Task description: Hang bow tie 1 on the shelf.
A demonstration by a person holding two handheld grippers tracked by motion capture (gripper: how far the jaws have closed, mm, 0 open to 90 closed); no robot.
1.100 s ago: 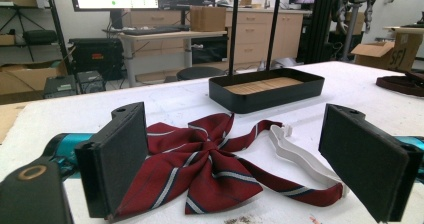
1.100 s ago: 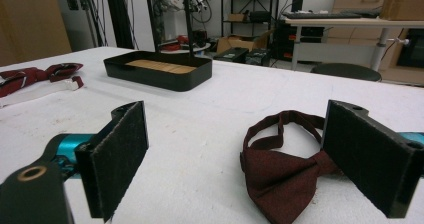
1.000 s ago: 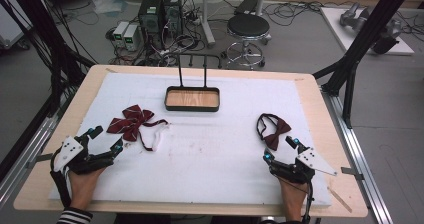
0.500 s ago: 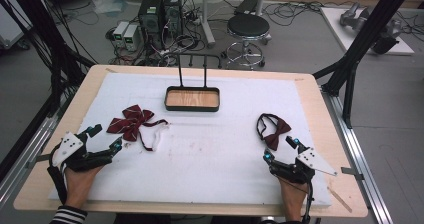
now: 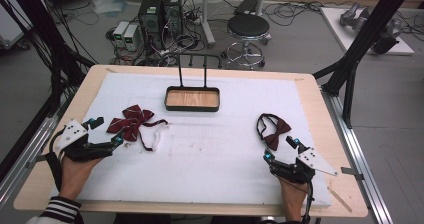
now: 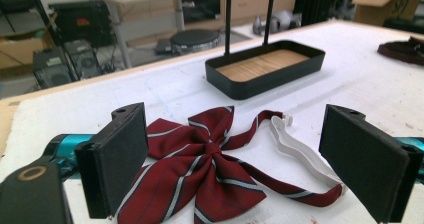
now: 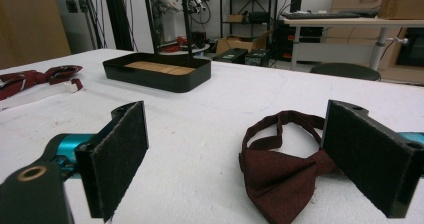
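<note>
Both jaws apart, the left hand-held gripper (image 6: 235, 169) faces a striped bow tie (image 6: 210, 176); its loose white strap (image 6: 305, 156) may snag, as the right hand-held gripper (image 7: 240, 159) nears a plain bow tie (image 7: 285, 171).

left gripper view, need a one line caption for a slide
Open left gripper poised over a striped burgundy bow tie with a white strap, black tray behind.
</note>
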